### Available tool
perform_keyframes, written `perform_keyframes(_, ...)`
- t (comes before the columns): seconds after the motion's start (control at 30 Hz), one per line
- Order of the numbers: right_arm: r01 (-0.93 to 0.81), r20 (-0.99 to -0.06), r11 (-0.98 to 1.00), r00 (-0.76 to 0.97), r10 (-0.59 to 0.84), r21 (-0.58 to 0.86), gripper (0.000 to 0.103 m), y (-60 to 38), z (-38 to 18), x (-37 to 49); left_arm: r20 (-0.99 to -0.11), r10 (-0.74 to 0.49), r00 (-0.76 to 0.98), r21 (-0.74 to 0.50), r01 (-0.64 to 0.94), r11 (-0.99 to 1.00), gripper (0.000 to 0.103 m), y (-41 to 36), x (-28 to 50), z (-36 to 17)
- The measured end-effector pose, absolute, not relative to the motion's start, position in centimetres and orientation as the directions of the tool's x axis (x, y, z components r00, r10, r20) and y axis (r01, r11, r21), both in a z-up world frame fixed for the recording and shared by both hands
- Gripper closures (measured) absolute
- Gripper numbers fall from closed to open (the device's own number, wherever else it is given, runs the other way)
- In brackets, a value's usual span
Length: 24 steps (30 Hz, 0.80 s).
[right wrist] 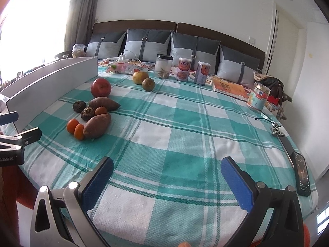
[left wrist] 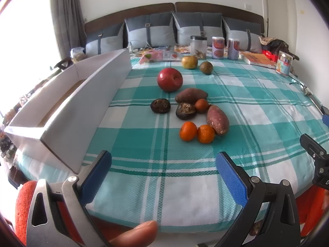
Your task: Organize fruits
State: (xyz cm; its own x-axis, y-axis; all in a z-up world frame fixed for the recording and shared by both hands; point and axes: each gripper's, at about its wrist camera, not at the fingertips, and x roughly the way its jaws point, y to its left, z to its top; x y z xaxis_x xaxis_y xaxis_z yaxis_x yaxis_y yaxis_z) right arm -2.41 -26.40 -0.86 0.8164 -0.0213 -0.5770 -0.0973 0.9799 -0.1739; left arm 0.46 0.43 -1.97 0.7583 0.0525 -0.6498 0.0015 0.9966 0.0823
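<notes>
On the teal checked bedspread lies a cluster of produce: a red apple (left wrist: 170, 79) (right wrist: 101, 87), two sweet potatoes (left wrist: 217, 119) (right wrist: 97, 125), small oranges (left wrist: 188, 131) (right wrist: 73, 125), two dark shrivelled fruits (left wrist: 160, 106) (right wrist: 79, 105), and farther back a yellow-green fruit (left wrist: 189, 62) (right wrist: 140, 77) beside a green one (left wrist: 206, 67) (right wrist: 148, 84). A long white box (left wrist: 86, 100) (right wrist: 51, 84) lies left of them. My left gripper (left wrist: 163, 164) is open, low over the near edge, well short of the oranges. My right gripper (right wrist: 167, 169) is open too, right of the cluster, with nothing between its fingers.
At the bed's head stand a glass jar (left wrist: 198, 47), two cans (left wrist: 218, 47), a book (left wrist: 259, 59), a lidded jar (left wrist: 284, 62) and grey cushions. A phone (right wrist: 301, 173) lies at the right edge. A thumb (left wrist: 135, 234) shows below my left gripper.
</notes>
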Motion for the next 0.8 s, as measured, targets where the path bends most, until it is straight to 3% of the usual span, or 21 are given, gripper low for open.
perform_keyframes(0.8,-0.099,-0.596,0.981,0.803,-0.021,-0.169,0.0,-26.51,-1.76,-1.76,-0.66,0.062,0.749,0.091,-0.002,0.996,0.001,0.56,0.86,-2.69)
